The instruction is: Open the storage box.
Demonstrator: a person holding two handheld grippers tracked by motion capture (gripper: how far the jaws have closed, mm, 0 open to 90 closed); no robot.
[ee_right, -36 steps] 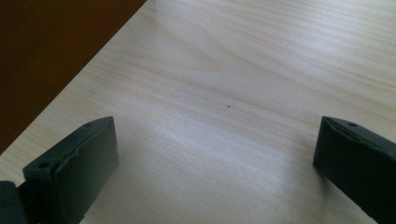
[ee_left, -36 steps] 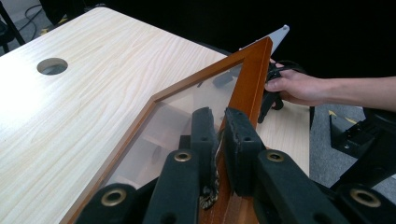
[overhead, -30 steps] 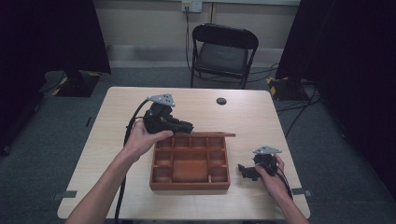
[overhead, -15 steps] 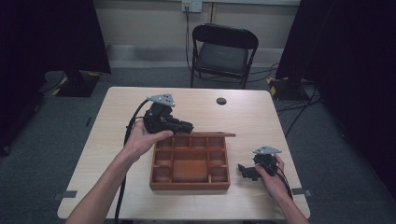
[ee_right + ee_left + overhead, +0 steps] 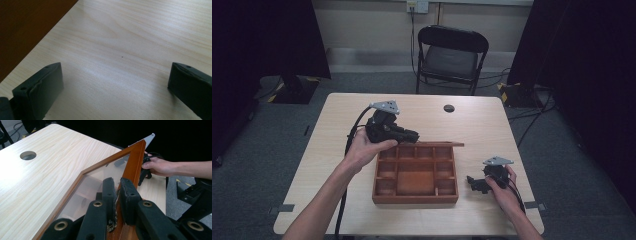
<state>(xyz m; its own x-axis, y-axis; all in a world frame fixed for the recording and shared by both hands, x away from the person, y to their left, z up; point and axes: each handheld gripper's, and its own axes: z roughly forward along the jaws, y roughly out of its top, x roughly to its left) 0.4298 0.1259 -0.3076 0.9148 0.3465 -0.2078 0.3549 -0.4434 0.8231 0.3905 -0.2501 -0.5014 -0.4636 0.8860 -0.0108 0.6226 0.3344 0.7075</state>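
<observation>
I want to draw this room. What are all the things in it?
Box: one, reddish-brown wood with compartments, middle of table.
Lid: one, wood frame with clear pane, raised at the box's far edge.
Table: one, pale wood, with a round hole.
Chair: one, black, folding, behind the table.
Left gripper: one, black, shut on the lid's frame.
Right gripper: one, black, jaws open, on the table right of the box.

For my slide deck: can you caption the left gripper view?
Left gripper clamps the wooden frame of a glass-paned lid above the light table.
</observation>
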